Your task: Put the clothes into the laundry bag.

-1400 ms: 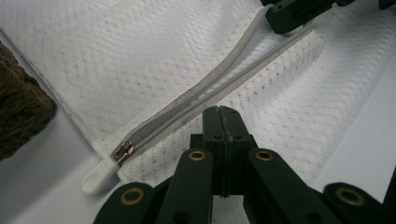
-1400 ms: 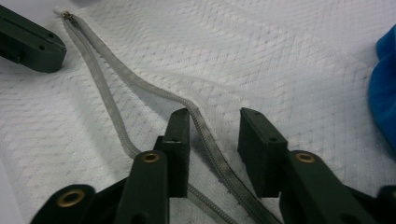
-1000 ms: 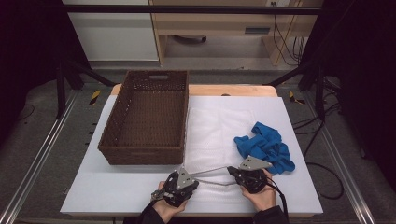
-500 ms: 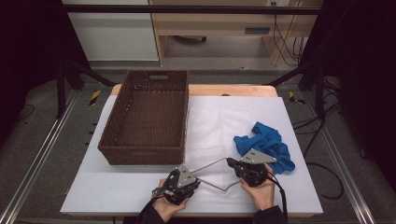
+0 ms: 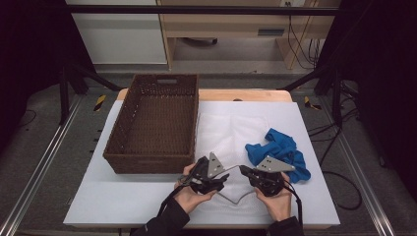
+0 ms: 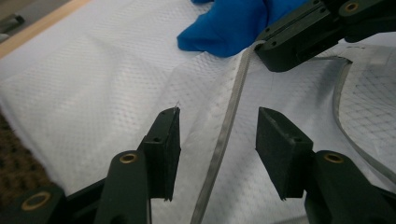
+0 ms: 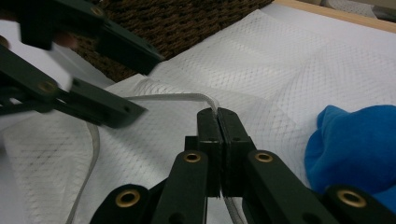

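Opening just now, left gripper (image 6: 218,122) fingers straddle — not pinching — mesh bag's edge band (image 6: 229,116), right gripper (image 7: 218,116) clamps it.

Two grippers: left gripper (image 5: 194,173), right gripper (image 5: 244,170). One white mesh bag (image 5: 231,129) beneath them, one blue cloth (image 5: 280,152) beside the right, one wicker basket (image 5: 152,123) beyond the left.

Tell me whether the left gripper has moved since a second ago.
Yes. The left gripper has shifted closer to the wicker basket, its jaws just opening off the mesh bag's edge band.
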Demonstrator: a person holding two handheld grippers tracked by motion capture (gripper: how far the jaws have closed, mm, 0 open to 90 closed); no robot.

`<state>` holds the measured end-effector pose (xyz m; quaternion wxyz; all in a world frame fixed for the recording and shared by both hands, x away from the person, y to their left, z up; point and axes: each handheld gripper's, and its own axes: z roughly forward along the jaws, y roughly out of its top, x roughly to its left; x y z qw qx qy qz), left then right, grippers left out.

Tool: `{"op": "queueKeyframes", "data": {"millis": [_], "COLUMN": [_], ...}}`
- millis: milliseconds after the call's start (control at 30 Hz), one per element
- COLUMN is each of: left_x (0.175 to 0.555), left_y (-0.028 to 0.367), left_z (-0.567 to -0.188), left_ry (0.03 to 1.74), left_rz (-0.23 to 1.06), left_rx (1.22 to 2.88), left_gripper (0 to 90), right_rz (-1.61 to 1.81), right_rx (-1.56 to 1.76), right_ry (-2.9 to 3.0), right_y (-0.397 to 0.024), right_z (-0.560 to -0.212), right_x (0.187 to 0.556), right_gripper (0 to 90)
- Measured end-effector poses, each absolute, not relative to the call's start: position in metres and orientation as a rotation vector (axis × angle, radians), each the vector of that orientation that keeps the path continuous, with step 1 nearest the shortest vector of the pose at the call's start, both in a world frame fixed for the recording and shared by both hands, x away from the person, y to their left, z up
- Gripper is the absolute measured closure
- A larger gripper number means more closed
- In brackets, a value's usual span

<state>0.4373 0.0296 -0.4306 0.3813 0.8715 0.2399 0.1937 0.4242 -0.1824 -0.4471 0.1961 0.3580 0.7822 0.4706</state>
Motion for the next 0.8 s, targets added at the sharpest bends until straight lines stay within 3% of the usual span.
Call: {"op": "queueKeyframes", "data": {"millis": [67,333,533,633,800], "left_x": [0.443,0.449,0.453,0.456,0.459], "left_y": [0.023,0.019,0.022,0.023,0.022], "left_z": [-0.433,-0.436,-0.434,-0.434,-0.435], "left_ry": [0.614,0.653,0.688,0.699,0.717], "left_rz": [0.489,0.440,0.387,0.378,0.367], "left_rx": [2.239,2.220,2.179,2.173,2.159], "left_gripper": [53.9,87.8,88.9,88.9,88.9], "right_rz": [1.324,1.304,1.330,1.364,1.298], "right_rx": [1.005,0.997,1.001,1.013,1.038], "right_ry": [2.189,2.218,2.177,2.183,2.285], "right_y": [-0.183,-0.181,-0.189,-0.198,-0.205], "right_z": [-0.446,-0.448,-0.443,-0.442,-0.463], "right_x": [0.424,0.424,0.414,0.403,0.387], "right_gripper": [89.2,88.5,73.7,77.1,90.0]}}
